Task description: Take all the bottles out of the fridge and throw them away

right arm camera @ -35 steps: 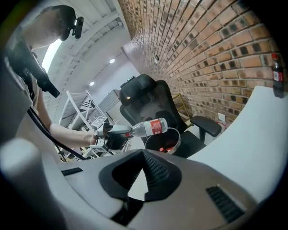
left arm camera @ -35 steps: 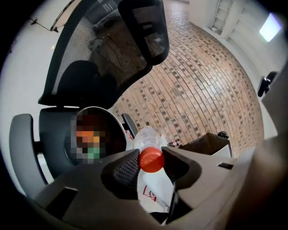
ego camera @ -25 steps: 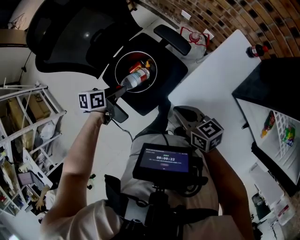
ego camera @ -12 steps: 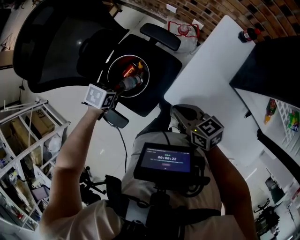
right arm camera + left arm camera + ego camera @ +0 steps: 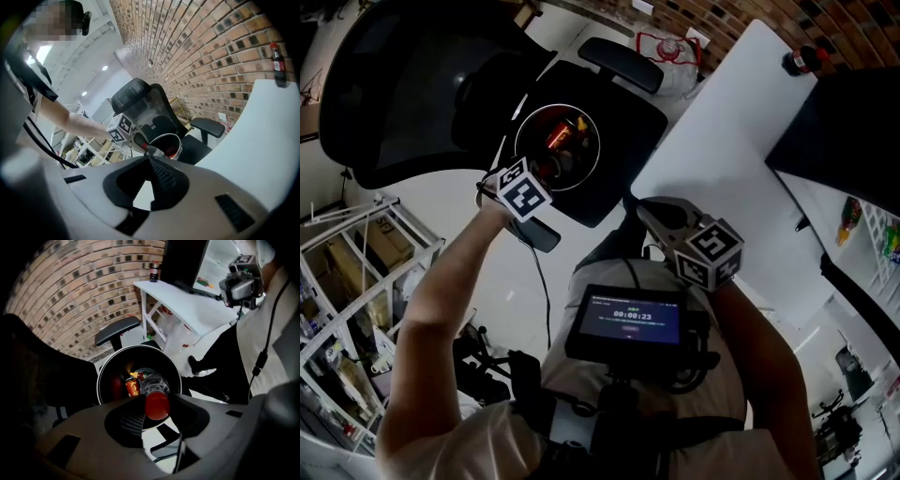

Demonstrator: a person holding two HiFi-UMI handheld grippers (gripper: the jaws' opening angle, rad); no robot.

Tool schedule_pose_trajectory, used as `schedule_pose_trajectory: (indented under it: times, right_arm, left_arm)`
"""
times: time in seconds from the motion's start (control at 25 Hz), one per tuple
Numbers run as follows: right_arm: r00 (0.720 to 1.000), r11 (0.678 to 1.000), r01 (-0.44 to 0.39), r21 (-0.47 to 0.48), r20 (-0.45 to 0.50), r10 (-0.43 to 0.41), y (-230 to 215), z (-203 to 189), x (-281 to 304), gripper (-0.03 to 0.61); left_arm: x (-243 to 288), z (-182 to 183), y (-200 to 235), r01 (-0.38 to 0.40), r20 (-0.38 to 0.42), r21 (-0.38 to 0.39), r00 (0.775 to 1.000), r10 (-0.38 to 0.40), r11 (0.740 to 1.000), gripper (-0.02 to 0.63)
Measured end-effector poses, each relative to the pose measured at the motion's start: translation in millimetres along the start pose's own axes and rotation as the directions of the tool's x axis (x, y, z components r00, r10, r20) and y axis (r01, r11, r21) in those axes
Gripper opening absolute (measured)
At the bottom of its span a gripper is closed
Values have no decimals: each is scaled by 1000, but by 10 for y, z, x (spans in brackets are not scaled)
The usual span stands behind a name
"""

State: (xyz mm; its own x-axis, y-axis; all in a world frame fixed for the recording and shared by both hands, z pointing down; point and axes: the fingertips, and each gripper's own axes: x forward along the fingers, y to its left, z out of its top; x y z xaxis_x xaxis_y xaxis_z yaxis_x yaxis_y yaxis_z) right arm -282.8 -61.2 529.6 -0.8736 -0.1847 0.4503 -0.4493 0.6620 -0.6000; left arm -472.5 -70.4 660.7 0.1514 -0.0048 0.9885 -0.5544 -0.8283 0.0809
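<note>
Dim pics, heavy fisheye distort., dark edges

Bin [image 5: 525,127] on chair [image 5: 628,131], table [image 5: 722,131] to rt w/ bottle [image 5: 802,61] at far corner

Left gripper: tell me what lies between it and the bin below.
A red-capped bottle, clamped in the left gripper's jaws, hangs cap-up over the bin; nothing else lies between them. The left gripper view shows this.

A brick wall [image 5: 70,291] backs a white table [image 5: 722,131]; a black office chair [image 5: 422,84] stands on pale floor [image 5: 412,206] near metal shelving [image 5: 342,281].
</note>
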Motion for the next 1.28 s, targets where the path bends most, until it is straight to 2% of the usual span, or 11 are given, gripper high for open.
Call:
schedule_pose_trajectory:
  times: [0.16, 0.24, 0.32, 0.4, 0.56, 0.6, 0.76, 0.8, 1.0, 1.08, 1.28]
  right_arm:
    - [1000, 1000, -4, 16, 4, 4, 22, -20, 29, 2]
    - [1000, 1000, 8, 22, 0, -8, 8, -45, -44, 2]
    - [999, 999, 34, 31, -4, -34, -12, -70, -105, 2]
    - [999, 997, 55, 46, 0, -55, -28, -114, -114, 2]
    - [996, 992, 87, 89, 21, -89, -147, -217, -163, 2]
    - [995, 991, 92, 97, 25, -95, -175, -219, -177, 2]
    - [993, 986, 118, 120, -8, -118, -191, -248, -354, 2]
    - [992, 984, 126, 122, -18, -125, -191, -272, -376, 2]
    - [987, 976, 160, 148, -30, -157, -193, -400, -436, 2]
    - [984, 972, 181, 147, -28, -178, -212, -464, -469, 2]
    - [975, 963, 223, 149, -21, -222, -245, -548, -530, 2]
  left_arm:
    - [167, -87, -17, 5, -105, 193, 994, 15, 981, 152]
    - [281, -73, -40, 7, -134, 297, 990, 35, 955, 153]
    - [381, -61, -62, 23, -154, 411, 987, 44, 911, 153]
    - [469, -100, -73, 59, -184, 535, 982, 48, 843, 153]
    - [754, -123, -80, 154, -260, 751, 963, 73, 642, 155]
    - [820, -122, -56, 170, -272, 780, 959, 82, 603, 155]
    - [1060, -85, -161, 221, -293, 840, 954, 70, 496, 155]
    - [1094, -120, -173, 240, -304, 854, 950, 69, 462, 156]
    - [1239, -283, -127, 329, -366, 910, 923, 115, 253, 158]
    - [1326, -306, -132, 345, -376, 916, 917, 138, 203, 160]
    - [1502, -428, -159, 368, -385, 922, 907, 169, 119, 167]
